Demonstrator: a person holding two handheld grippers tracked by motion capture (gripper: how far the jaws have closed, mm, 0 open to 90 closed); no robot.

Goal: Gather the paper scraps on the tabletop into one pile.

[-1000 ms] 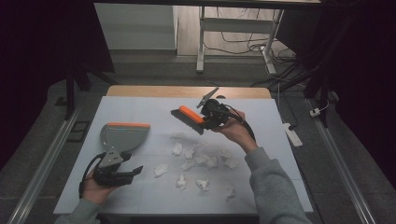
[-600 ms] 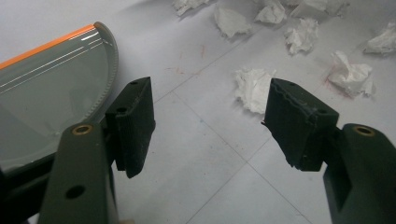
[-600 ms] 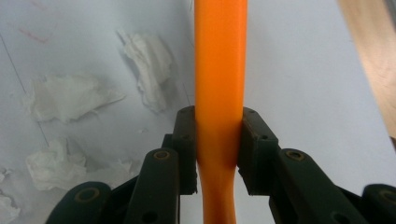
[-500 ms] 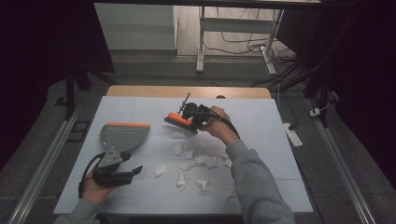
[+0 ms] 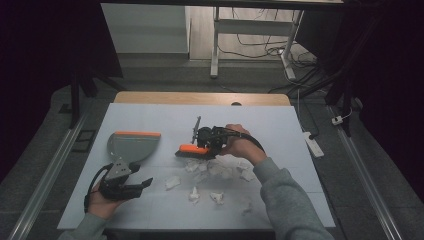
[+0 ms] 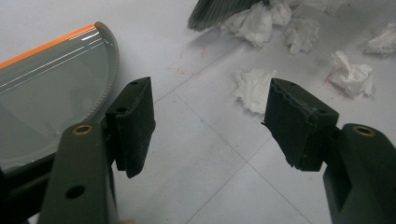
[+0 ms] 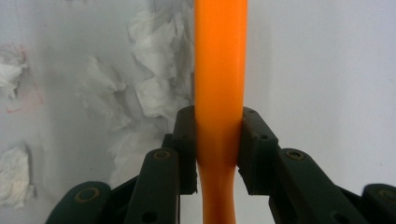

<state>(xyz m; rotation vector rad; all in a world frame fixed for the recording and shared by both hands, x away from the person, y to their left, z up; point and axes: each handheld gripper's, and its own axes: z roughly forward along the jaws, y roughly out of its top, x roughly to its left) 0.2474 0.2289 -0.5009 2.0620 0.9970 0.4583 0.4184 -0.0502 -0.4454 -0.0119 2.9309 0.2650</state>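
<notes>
On the white table (image 5: 150,117) a small brush (image 5: 192,149) with an orange back sits at the far-left edge of a scatter of crumpled tissues (image 5: 220,167), its bristles down on the surface. In the high view its head runs roughly left to right across the table, and its dark tip sticks up and away from the person. The right gripper (image 7: 217,151) is clamped on the brush's orange handle, one black jaw pressed against each side; in the right gripper view the handle runs straight up the middle, with tissues to its left. Well to the left of the brush lies a grey dustpan (image 5: 131,146) with an orange lip along its far edge. The left gripper (image 5: 131,186) rests just nearer the person than the dustpan, jaws spread wide with nothing between them; one tissue (image 6: 254,88) lies just beyond them.
</notes>
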